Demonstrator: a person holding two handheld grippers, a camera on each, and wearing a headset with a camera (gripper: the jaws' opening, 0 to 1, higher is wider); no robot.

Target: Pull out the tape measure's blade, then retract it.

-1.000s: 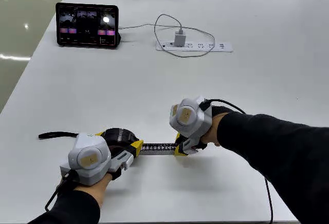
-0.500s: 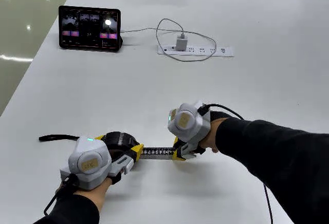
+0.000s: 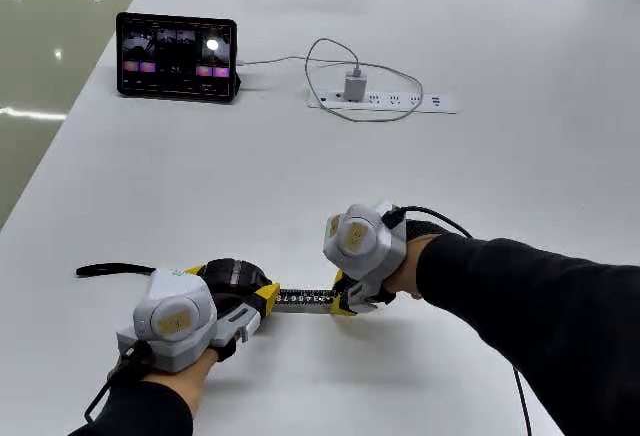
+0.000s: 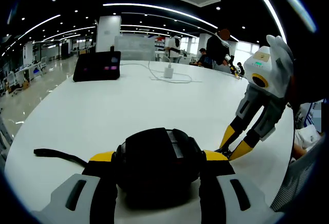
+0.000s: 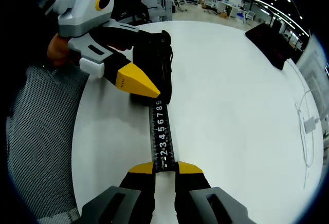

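Note:
A black and yellow tape measure case (image 3: 234,277) lies on the white table, and my left gripper (image 3: 257,303) is shut on it. In the left gripper view the case (image 4: 159,160) sits between the yellow-tipped jaws of the left gripper (image 4: 159,179). A short length of blade (image 3: 304,299) runs right from the case to my right gripper (image 3: 344,303), which is shut on the blade's end. In the right gripper view the blade (image 5: 161,131) shows numbers up to about nine, and the right gripper (image 5: 165,169) pinches its tip. The case (image 5: 156,59) lies beyond.
The case's black strap (image 3: 112,270) trails left on the table (image 3: 300,186). A tablet (image 3: 177,56) stands at the far left, with a power strip (image 3: 380,102), charger and looped cable beside it. The table's left edge drops to a shiny floor.
The right gripper has edged slightly left toward the case, so the exposed blade is a little shorter. The left gripper and case have stayed put.

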